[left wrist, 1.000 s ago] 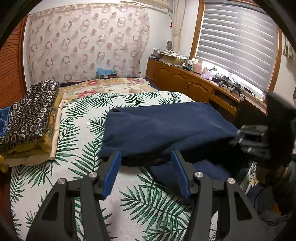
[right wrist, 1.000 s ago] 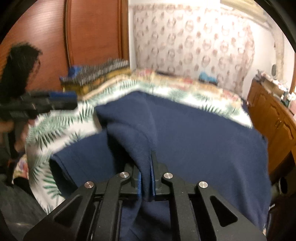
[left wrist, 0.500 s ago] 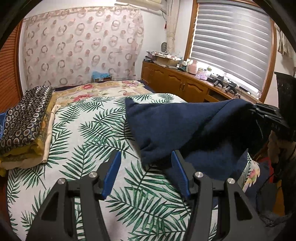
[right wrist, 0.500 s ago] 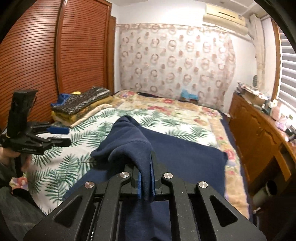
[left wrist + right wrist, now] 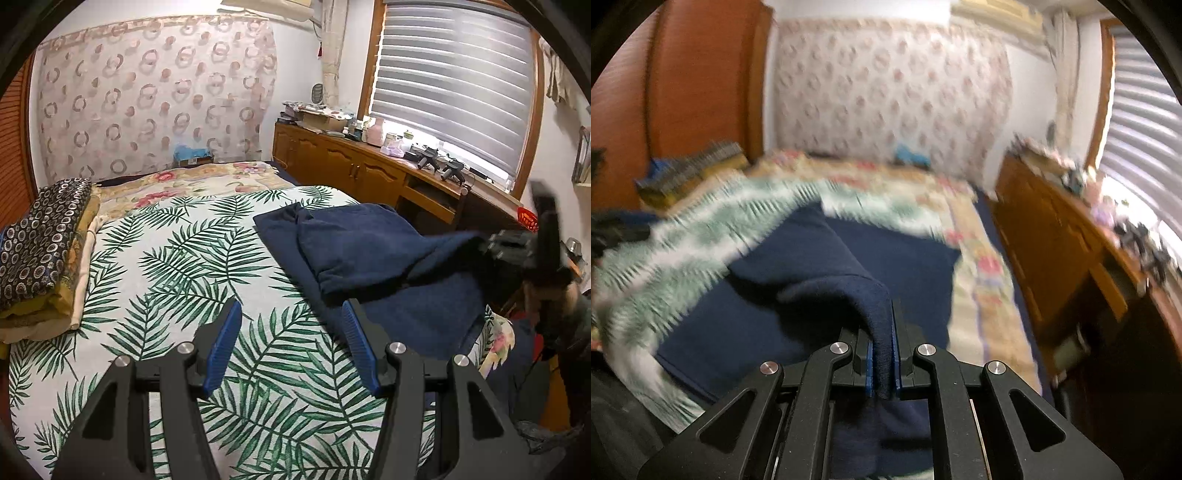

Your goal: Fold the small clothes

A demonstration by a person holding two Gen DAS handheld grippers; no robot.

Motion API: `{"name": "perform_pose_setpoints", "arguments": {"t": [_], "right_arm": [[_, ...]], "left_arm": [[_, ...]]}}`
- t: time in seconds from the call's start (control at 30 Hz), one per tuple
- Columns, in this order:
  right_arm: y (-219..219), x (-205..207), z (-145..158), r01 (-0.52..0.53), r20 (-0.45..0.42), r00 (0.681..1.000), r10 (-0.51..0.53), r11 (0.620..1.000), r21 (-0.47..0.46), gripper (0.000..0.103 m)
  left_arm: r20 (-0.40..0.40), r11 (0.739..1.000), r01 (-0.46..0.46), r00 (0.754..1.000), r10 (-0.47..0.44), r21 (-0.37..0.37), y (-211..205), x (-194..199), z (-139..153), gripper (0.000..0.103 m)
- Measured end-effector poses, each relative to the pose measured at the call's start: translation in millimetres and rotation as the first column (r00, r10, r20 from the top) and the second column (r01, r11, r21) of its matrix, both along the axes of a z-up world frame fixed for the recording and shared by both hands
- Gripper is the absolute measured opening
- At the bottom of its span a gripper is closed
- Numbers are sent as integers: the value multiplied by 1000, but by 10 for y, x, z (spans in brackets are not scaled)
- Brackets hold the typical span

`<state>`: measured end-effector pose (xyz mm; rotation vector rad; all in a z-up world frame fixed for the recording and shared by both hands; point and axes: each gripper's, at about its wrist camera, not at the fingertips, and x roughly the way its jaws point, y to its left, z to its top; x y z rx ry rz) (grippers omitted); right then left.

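R tool [image 5: 882, 363] clamps navy garment [image 5: 369, 251] edge, prob. to fold it; L tool [image 5: 291, 343] open, empty over bed [image 5: 177, 266].

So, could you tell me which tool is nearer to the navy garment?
Right. The right tool is shut on a fold of the navy garment; the left tool hangs open at its near edge, gripping nothing.

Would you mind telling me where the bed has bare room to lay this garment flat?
The leaf-print cover is bare between the folded stack and the navy garment, up to the floral blanket. The garment's side is crowded.
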<state>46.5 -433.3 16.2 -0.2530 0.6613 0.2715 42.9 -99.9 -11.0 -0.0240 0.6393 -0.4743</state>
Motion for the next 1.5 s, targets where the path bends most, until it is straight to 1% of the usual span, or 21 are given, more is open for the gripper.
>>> {"name": "perform_pose_setpoints", "arguments": {"t": [0.07, 0.13, 0.2, 0.27, 0.37, 0.43, 0.47, 0.5, 0.53, 0.67, 0.77, 0.9, 1.2, 1.3, 1.5], "right_arm": [[-107, 54, -230, 37, -61, 997, -38, 999, -8, 5], [-191, 61, -362, 64, -97, 993, -63, 998, 16, 5], [-229, 26, -408, 75, -111, 991, -71, 997, 36, 11], [-260, -6, -400, 76, -111, 991, -72, 996, 36, 12], [-267, -55, -332, 69, -102, 993, -66, 997, 30, 19], [-257, -88, -265, 68, -89, 994, -65, 997, 30, 25], [-238, -113, -191, 64, -73, 995, -61, 997, 32, 32], [-225, -143, -133, 53, -59, 997, -50, 998, 39, 41], [-206, -170, -78, 41, -45, 998, -39, 998, 46, 45], [-22, -188, 70, -15, -3, 1000, 15, 999, 44, 50], [172, -113, 81, -60, -5, 998, 61, 997, 37, 52], [404, 30, 2, -116, -22, 993, 116, 993, 26, 52], [874, 346, -206, -223, -100, 969, 225, 974, 35, 52], [1024, 434, -285, -263, -133, 955, 264, 964, 22, 52], [1328, 599, -472, -349, -216, 914, 342, 937, 9, 52]], "left_arm": [[-3, 1000, 3, 1000, -3, 4, -21, -1, -18, 55], [-8, 1000, 5, 1000, -5, 7, -46, -3, -41, 55], [-13, 1000, 6, 1000, -6, 7, -64, 4, -58, 56], [-15, 1000, 6, 1000, -6, 7, -78, 5, -68, 55], [-15, 1000, 7, 1000, -7, 11, -101, -2, -74, 55], [-16, 1000, 7, 1000, -7, 11, -101, 1, -72, 55], [-17, 1000, 6, 1000, -6, 12, -108, 0, -77, 55], [-17, 1000, 5, 1000, -5, 12, -112, -1, -81, 55], [-17, 1000, 5, 1000, -5, 12, -111, -1, -81, 56], [-18, 1000, 4, 1000, -3, 11, -106, -5, -95, 55], [-18, 1000, 2, 1000, -2, 13, -97, -7, -107, 55], [-21, 1000, -4, 1000, 4, 11, -60, -9, -126, 56], [-40, 1000, 2, 999, -2, 9, -79, 3, -185, 55], [-50, 1000, 9, 999, -8, 13, -99, 11, -224, 55], [-57, 1000, 7, 998, -6, 11, -94, 14, -237, 55]]}}
